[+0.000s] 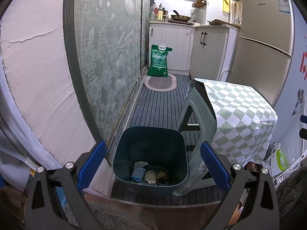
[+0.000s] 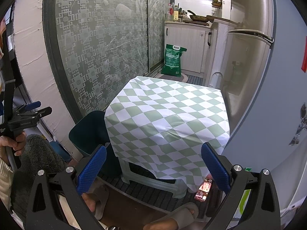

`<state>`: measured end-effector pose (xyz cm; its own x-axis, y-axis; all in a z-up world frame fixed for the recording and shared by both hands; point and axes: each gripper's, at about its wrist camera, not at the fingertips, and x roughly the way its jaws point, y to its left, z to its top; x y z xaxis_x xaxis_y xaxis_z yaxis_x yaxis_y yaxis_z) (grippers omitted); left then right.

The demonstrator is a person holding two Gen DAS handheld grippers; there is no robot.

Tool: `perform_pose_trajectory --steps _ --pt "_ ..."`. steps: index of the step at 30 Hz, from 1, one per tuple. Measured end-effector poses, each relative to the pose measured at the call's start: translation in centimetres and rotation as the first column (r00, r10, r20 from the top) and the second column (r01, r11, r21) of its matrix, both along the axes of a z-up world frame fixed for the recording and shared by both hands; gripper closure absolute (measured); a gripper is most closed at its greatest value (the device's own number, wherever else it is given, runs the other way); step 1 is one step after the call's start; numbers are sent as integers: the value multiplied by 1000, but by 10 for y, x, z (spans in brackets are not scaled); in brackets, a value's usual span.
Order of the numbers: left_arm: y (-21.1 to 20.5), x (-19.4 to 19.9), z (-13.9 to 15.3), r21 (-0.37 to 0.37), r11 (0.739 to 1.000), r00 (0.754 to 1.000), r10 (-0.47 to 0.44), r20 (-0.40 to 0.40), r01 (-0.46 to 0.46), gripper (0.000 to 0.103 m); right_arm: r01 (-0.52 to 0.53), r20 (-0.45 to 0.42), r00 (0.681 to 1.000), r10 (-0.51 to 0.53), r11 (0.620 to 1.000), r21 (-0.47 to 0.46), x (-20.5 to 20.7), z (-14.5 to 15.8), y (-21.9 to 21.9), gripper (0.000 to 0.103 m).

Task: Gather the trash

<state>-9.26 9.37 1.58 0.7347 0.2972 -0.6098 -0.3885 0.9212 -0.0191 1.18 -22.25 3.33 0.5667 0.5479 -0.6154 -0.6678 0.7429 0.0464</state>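
A dark teal trash bin (image 1: 126, 164) stands on the striped floor mat, left of a stool. Inside it lie several pieces of trash (image 1: 149, 175): crumpled tissues, a blue-white wrapper and dark scraps. My left gripper (image 1: 153, 166) is open and empty, hovering just above and in front of the bin. My right gripper (image 2: 153, 166) is open and empty, in front of the stool draped in a green-white checked cloth (image 2: 168, 115). The cloth top is bare. The bin (image 2: 86, 132) shows partly behind the cloth in the right wrist view. The left gripper (image 2: 36, 109) shows there too, at the left edge.
A stool (image 1: 197, 126) under the checked cloth (image 1: 239, 115) stands right of the bin. A fridge (image 1: 264, 44), kitchen cabinets (image 1: 209, 53), a green bag (image 1: 159, 60) and patterned sliding doors (image 1: 107, 57) surround it. A phone (image 2: 204, 189) lies on the floor by slippered feet (image 2: 172, 218).
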Motion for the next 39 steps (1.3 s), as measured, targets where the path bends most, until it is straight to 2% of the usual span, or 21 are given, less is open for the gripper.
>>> perform_pose_trajectory --steps 39 --pt "-1 0 -1 -4 1000 1000 5 -3 -5 3 -1 -1 1000 1 1000 -1 0 0 1 3"
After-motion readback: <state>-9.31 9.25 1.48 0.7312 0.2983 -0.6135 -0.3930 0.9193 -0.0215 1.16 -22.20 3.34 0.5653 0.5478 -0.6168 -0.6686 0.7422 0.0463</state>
